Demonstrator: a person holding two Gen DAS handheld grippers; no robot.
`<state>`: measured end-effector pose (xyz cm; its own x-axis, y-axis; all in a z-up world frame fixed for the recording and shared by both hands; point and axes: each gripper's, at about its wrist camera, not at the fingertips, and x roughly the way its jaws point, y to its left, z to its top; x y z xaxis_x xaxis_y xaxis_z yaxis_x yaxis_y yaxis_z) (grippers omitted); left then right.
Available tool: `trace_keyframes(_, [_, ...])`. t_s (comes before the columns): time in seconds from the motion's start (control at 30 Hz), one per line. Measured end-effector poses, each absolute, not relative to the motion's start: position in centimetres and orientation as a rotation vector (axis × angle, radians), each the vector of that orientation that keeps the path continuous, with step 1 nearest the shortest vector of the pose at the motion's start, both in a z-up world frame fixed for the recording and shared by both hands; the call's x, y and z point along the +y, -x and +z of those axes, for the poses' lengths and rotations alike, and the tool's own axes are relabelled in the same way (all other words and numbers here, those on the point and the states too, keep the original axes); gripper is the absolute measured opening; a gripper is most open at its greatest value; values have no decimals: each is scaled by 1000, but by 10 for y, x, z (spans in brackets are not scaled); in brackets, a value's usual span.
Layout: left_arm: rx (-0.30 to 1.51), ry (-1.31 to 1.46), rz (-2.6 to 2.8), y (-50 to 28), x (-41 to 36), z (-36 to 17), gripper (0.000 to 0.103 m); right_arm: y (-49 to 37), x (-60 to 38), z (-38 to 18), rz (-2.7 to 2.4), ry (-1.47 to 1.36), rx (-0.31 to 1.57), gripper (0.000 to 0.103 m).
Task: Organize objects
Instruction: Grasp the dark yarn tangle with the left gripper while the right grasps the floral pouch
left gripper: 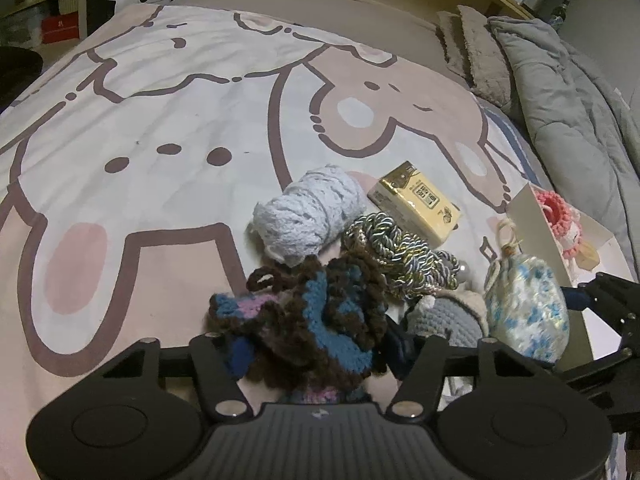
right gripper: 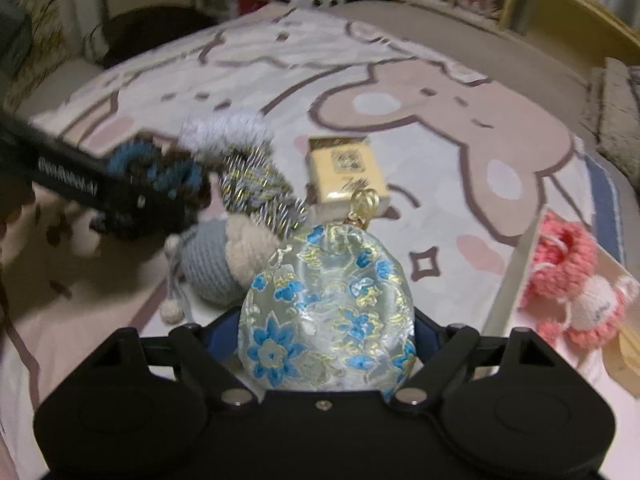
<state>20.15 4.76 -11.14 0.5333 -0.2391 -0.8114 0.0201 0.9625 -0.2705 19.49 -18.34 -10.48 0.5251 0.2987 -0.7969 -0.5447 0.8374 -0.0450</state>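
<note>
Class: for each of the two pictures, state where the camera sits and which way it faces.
Left wrist: on the left tool, facing down over the bed at the brown-blue crochet piece between its fingers.
Right wrist: on the right tool, facing the floral pouch it closes around.
Shared: pouch, yellow box.

Right gripper closed around a pale brocade pouch with blue flowers, gold loop at its top. Just beyond, a grey-and-cream knitted toy, a twisted metallic cord bundle and a yellow box lying on a cartoon-print bedspread. At left, blurred, the left gripper against brown-and-blue crochet; at right, a pink crochet doll in a white box.
</note>
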Motion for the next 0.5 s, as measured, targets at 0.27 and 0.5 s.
trace_keyframes(0.27, [968, 227, -143, -195, 47, -100, 56, -189, -197, -91, 444, 193, 853, 85])
trace_keyframes(0.5, [916, 236, -136, -189, 52, -82, 56, -186, -209, -82, 395, 126, 819, 85])
